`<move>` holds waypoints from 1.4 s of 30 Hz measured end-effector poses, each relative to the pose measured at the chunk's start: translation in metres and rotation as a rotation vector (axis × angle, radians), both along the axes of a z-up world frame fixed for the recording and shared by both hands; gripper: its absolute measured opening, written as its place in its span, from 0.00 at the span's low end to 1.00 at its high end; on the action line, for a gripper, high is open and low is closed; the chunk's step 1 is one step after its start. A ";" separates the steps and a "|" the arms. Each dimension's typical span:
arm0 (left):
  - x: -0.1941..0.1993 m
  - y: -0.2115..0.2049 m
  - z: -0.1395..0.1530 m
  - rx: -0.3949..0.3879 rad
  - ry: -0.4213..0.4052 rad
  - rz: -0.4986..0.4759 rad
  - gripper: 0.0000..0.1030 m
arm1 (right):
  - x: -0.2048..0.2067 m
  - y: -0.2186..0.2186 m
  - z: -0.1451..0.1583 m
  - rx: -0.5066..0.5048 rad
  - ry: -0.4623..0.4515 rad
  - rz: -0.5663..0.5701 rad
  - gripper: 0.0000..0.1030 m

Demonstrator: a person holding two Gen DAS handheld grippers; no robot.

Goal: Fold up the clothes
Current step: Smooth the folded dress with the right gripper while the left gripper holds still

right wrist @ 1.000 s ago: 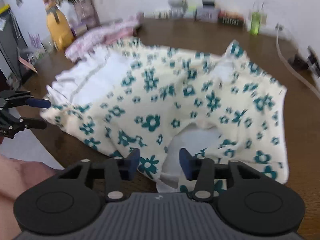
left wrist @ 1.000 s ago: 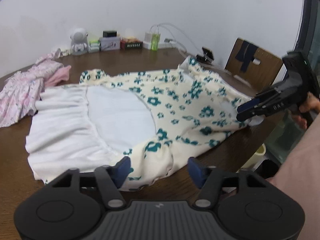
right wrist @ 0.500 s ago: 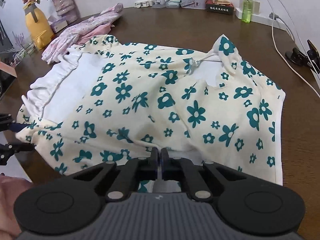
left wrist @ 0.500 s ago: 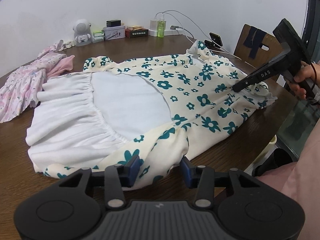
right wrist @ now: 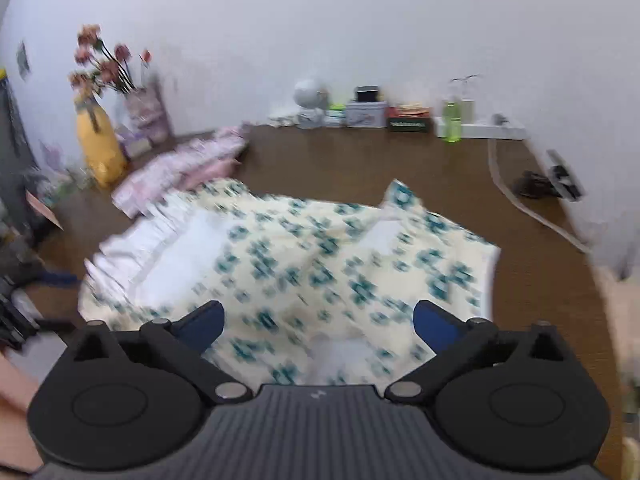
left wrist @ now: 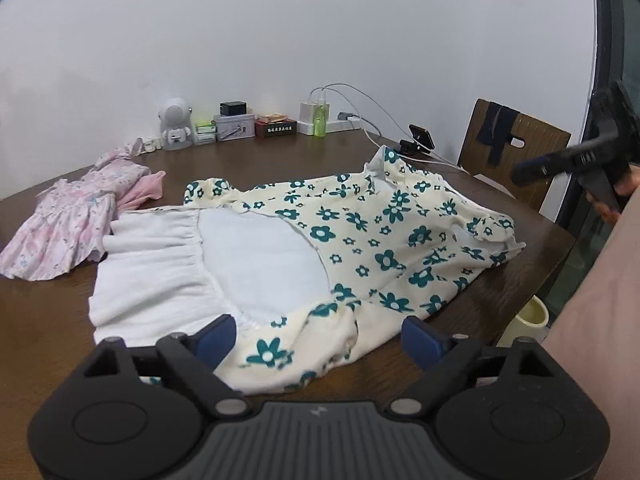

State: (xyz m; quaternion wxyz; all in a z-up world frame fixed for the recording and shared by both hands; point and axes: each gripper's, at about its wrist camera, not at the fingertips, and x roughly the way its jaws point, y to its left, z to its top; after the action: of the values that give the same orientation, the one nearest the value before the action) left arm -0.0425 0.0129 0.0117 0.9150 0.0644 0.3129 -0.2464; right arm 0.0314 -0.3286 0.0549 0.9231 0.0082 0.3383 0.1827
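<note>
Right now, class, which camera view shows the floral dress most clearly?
The left wrist view: the floral dress lies sharp, white lining and teal flowers distinct. The right wrist view shows the same dress spread on the table, but motion-blurred.

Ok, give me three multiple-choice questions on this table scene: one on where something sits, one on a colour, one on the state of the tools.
1. Where does the pink garment lie from the left wrist view?
A. Left of the floral dress
B. On the chair
C. Under the floral dress

2. What colour are the flowers on the floral dress?
A. Red
B. Teal
C. Yellow

3. How do the left tool and right tool stand?
A. Both shut on cloth
B. One open, one shut
C. Both open, holding nothing

Answers: 1 A, it sits on the table beside the dress's white hem. 2 B, teal blooms on cream cloth. 3 C, each view shows the blue pads wide apart.
</note>
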 end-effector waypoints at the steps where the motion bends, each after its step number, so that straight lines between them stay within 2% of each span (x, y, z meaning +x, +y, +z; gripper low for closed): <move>1: -0.002 -0.001 -0.002 0.002 0.015 0.012 0.88 | -0.006 -0.001 -0.007 -0.018 0.008 -0.014 1.00; 5: -0.006 -0.005 -0.013 0.004 0.064 0.055 0.88 | -0.027 -0.001 -0.036 -0.067 0.039 -0.063 1.00; 9: -0.008 -0.005 -0.014 0.002 0.073 0.081 0.88 | -0.046 0.001 -0.057 -0.138 -0.007 -0.076 1.00; 16: -0.008 -0.011 -0.016 0.061 0.102 0.149 0.88 | -0.052 -0.010 -0.061 -0.200 -0.002 -0.068 0.99; 20: 0.000 -0.021 -0.015 0.141 0.122 0.136 0.86 | -0.043 -0.012 -0.057 -0.336 -0.005 0.030 0.98; 22: 0.004 -0.026 -0.012 0.191 0.113 0.122 0.80 | -0.037 -0.009 -0.055 -0.424 -0.007 0.110 0.94; 24: 0.008 -0.031 -0.010 0.222 0.107 0.097 0.64 | -0.029 -0.005 -0.054 -0.492 0.004 0.191 0.82; 25: 0.010 -0.034 -0.009 0.235 0.107 0.082 0.61 | -0.023 -0.004 -0.054 -0.516 0.016 0.224 0.78; 27: 0.013 -0.038 -0.008 0.259 0.104 0.057 0.59 | -0.013 -0.003 -0.055 -0.551 0.036 0.289 0.63; 32: 0.023 -0.045 -0.011 0.281 0.123 0.037 0.59 | 0.002 0.000 -0.059 -0.618 0.054 0.471 0.60; 37: 0.031 -0.044 -0.017 0.261 0.152 0.042 0.57 | 0.012 0.006 -0.061 -0.645 0.083 0.612 0.58; 38: 0.033 -0.044 -0.018 0.253 0.154 0.045 0.55 | 0.013 0.007 -0.060 -0.647 0.087 0.632 0.54; 39: 0.034 -0.044 -0.019 0.244 0.156 0.047 0.54 | 0.015 0.007 -0.059 -0.649 0.091 0.647 0.46; 41: 0.036 -0.043 -0.020 0.236 0.162 0.047 0.52 | 0.018 0.009 -0.059 -0.651 0.104 0.686 0.35; 42: 0.037 -0.043 -0.020 0.233 0.166 0.046 0.52 | 0.018 0.010 -0.058 -0.652 0.111 0.704 0.33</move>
State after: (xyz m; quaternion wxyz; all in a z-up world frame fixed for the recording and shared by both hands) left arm -0.0053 -0.0304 -0.0083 0.8777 0.1426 0.4154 -0.1916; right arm 0.0499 -0.3186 -0.0032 0.7402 -0.3869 0.4090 0.3678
